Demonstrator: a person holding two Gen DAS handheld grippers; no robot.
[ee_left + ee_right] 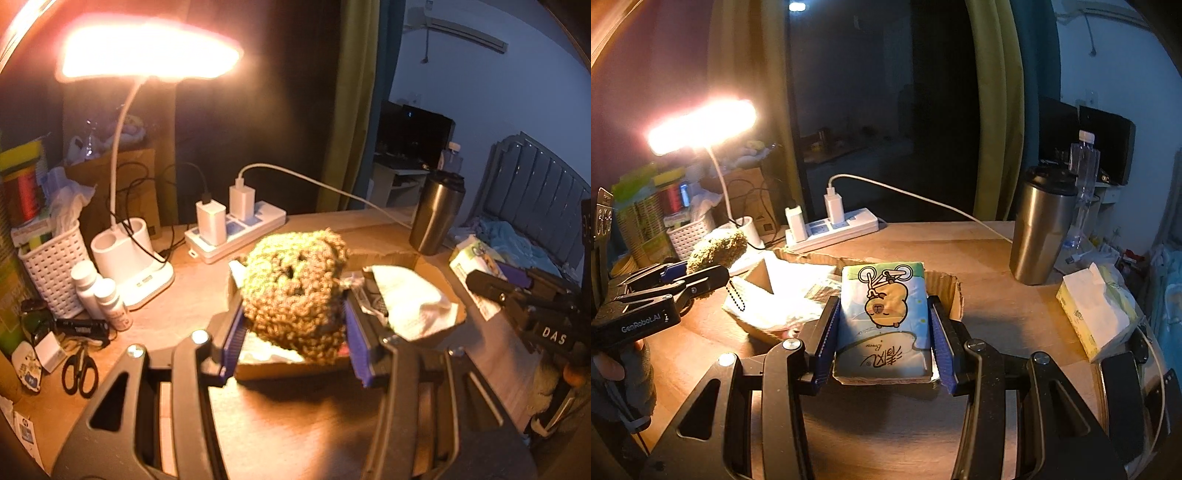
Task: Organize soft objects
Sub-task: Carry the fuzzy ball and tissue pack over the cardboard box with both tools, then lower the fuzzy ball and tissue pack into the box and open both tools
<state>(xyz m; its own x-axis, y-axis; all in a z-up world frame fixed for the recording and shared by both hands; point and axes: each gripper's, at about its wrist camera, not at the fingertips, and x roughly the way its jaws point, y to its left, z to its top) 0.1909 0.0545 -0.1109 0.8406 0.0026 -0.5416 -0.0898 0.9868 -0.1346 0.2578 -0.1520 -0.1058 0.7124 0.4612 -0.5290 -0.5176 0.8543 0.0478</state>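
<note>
A wooden desk [997,295] was lit from the upper left of both frames by a white desk lamp [147,48]; the room behind was left dark, with green curtains [997,110] at upper centre and a bluish wall at the upper right. A white power strip [236,232] with two chargers was seen behind the centre, a steel tumbler [1039,229] at the right, a white basket [51,273] and two small bottles [99,295] at the left, and scissors [79,373] at the lower left. A tissue box [1097,314] was placed near the desk's right edge.

At the centre of the left wrist view, a curly green-brown plush ball [295,291] was clenched by the left gripper [293,332], its dark eye and mouth marks turned toward the camera; no long axis could be told on so round a shape. It was held above a shallow cardboard tray [949,291] in which white crumpled paper [410,299] lay.

At the centre of the right wrist view, a tissue pack [884,317] printed with a cartoon animal was grasped by the right gripper [882,332], pads pressed on its long sides. Its long axis ran away from the camera, the print seen upside down, over the tray's near right part.

Bare desk was left to the right of the tray, up to the tumbler and tissue box.
</note>
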